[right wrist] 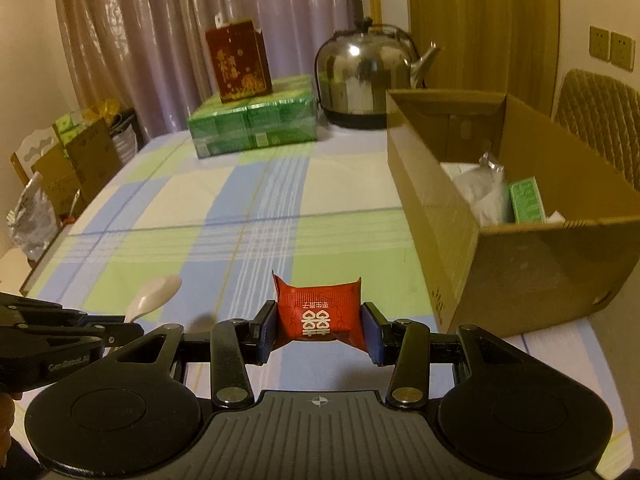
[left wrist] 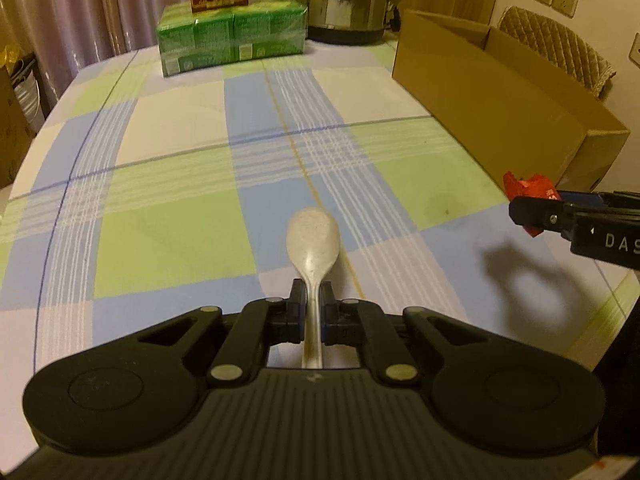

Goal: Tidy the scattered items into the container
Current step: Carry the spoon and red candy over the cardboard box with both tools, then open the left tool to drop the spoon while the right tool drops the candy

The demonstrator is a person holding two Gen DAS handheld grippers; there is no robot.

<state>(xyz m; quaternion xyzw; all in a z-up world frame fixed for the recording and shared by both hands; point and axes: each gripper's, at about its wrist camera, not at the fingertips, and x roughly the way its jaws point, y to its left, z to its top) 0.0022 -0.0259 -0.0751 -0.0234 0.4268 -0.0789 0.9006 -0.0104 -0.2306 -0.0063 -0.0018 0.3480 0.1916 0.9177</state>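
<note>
**Both grippers loaded, box waiting on the right**

The desk [left wrist: 168,184], under a checked cloth of blue, green and white, is almost bare in the middle — the clutter that belongs there sits at the far edge: a steel kettle [right wrist: 364,80] and a green shrink-wrapped pack [right wrist: 256,120] with a dark red carton [right wrist: 239,64] standing on top. These look like fixtures, not strays.

The cardboard box [right wrist: 500,264] stands open along the right side of the desk, flaps out of the way, so things can be dropped in from above. It already holds a crumpled clear bag [right wrist: 482,188] and a small green packet [right wrist: 527,200] against its near wall.

The left hand-held gripper [left wrist: 313,312] is pressed together on the handle of a pale spoon [left wrist: 313,240], the bowl pointing forward and clear of the cloth — gripping the thin handle keeps the wide bowl free to tip into the box.

The right hand-held gripper [right wrist: 320,330] pinches a red sachet [right wrist: 318,312] across its width, jaws part-spread to suit it, the pack upright between the pads. It hangs just beside the box's near corner, so I judge the sachet goes in first and the spoon after.
</note>
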